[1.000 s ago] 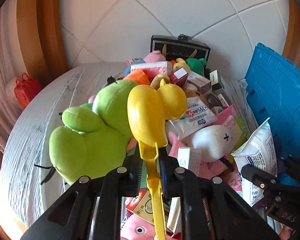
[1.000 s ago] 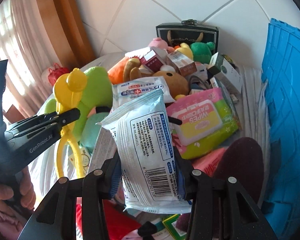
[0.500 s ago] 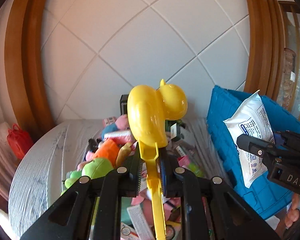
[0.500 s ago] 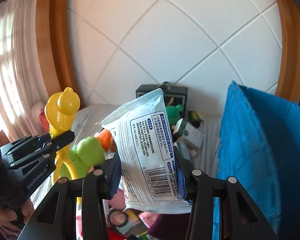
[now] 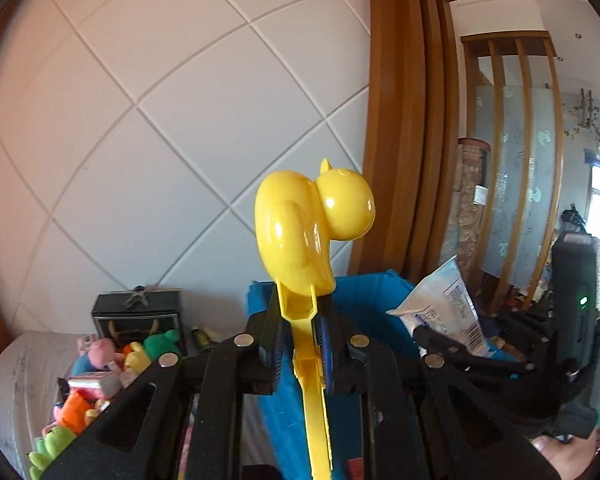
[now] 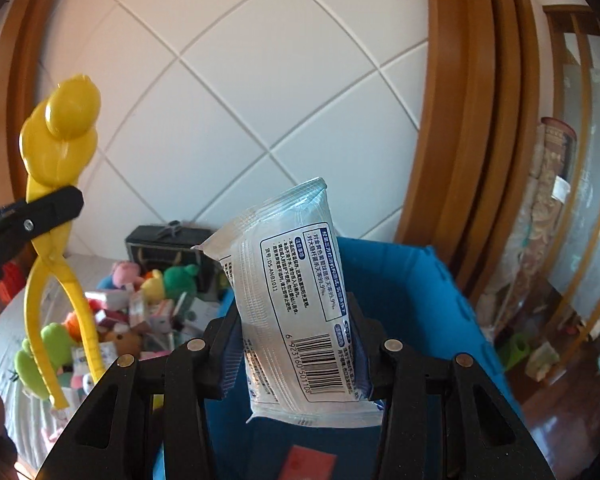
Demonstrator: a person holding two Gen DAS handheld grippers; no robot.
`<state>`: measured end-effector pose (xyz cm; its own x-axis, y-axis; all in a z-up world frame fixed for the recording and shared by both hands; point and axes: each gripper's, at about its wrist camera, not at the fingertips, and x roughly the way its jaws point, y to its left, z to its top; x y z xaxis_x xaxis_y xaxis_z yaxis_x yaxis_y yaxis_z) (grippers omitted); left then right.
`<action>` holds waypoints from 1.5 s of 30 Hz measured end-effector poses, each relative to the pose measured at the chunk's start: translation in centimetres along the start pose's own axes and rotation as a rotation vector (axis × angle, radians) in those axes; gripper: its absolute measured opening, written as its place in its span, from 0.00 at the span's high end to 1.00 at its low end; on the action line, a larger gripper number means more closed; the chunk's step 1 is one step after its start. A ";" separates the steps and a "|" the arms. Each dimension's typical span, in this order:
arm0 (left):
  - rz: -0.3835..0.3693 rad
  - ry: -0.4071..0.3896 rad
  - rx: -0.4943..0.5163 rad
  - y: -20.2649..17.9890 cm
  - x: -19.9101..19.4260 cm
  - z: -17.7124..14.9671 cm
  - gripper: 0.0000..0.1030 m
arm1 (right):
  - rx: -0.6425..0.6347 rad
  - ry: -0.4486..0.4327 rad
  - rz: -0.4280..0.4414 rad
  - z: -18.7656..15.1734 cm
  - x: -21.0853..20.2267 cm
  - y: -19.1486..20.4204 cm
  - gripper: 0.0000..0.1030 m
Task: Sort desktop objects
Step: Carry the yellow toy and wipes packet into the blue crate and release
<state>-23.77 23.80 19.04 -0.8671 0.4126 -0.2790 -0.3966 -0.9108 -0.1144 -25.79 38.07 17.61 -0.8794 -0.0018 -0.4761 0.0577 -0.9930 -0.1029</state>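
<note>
My left gripper is shut on the handle of a yellow duck-shaped plastic tong, which stands upright above the blue crate. The same yellow tong shows at the left of the right wrist view, clamped by the left gripper. My right gripper is shut on a white wet-wipes pack with a barcode, held upright over the open blue crate. In the left wrist view the wipes pack and right gripper sit at the right.
A pile of plush toys and small boxes covers the grey table at lower left, with a black case behind it against the white tiled wall. A red item lies inside the crate. A wooden frame and slatted screen stand to the right.
Both grippers have risen and swung to the right, away from the toy pile and over the blue crate. Each keeps its grip: tong in the left, wipes pack in the right.
</note>
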 end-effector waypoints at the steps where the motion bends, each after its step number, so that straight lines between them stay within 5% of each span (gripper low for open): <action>1: -0.021 0.025 -0.006 -1.4 1.5 0.5 0.86 | 0.010 0.019 -0.018 0.0 0.7 -1.7 0.57; 6: -0.071 0.273 -0.032 -7.3 11.4 -1.5 0.86 | 0.040 0.209 -0.092 -2.5 7.6 -8.7 0.57; 14: -0.011 0.791 0.011 -11.2 24.3 -14.3 0.86 | 0.105 0.754 -0.010 -14.8 19.4 -13.0 0.57; 20: 0.020 1.035 0.028 -11.4 26.7 -20.1 0.86 | 0.104 0.834 -0.025 -16.9 20.7 -13.1 0.57; 25: 0.022 1.041 0.038 -11.9 26.1 -20.3 0.85 | 0.100 0.841 -0.057 -17.7 20.5 -12.9 0.57; 29: 0.039 1.000 0.054 -12.1 26.1 -19.6 0.38 | 0.099 0.856 -0.084 -18.6 20.4 -12.7 0.56; 30: 0.053 0.982 0.063 -12.1 25.9 -19.4 0.36 | 0.098 0.858 -0.086 -18.7 20.3 -12.6 0.55; 31: 0.063 0.968 0.067 -11.8 25.9 -19.1 0.36 | 0.097 0.855 -0.090 -18.8 20.1 -12.5 0.54; 33: 0.073 0.962 0.055 -11.3 26.0 -18.7 0.36 | 0.095 0.840 -0.107 -18.7 19.5 -12.4 0.29; 35: 0.068 0.968 0.038 -11.1 26.0 -18.6 0.36 | 0.091 0.824 -0.128 -18.7 18.7 -12.4 0.14; 38: 0.065 0.962 0.046 -11.2 25.4 -18.4 0.36 | 0.071 0.806 -0.144 -17.9 18.0 -11.8 0.08; 41: 0.063 0.931 0.049 -10.8 26.0 -17.7 0.36 | 0.049 0.794 -0.119 -15.0 21.2 -15.7 0.02; 45: 0.053 0.824 0.041 -10.5 24.7 -15.7 0.36 | -0.011 0.694 -0.129 -12.9 17.6 -15.3 0.00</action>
<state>-36.26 43.34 -1.64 -0.3926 0.2135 -0.8946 -0.3859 -0.9212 -0.0505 -36.03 54.72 -0.41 -0.3752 0.1949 -0.9062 -0.0184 -0.9790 -0.2029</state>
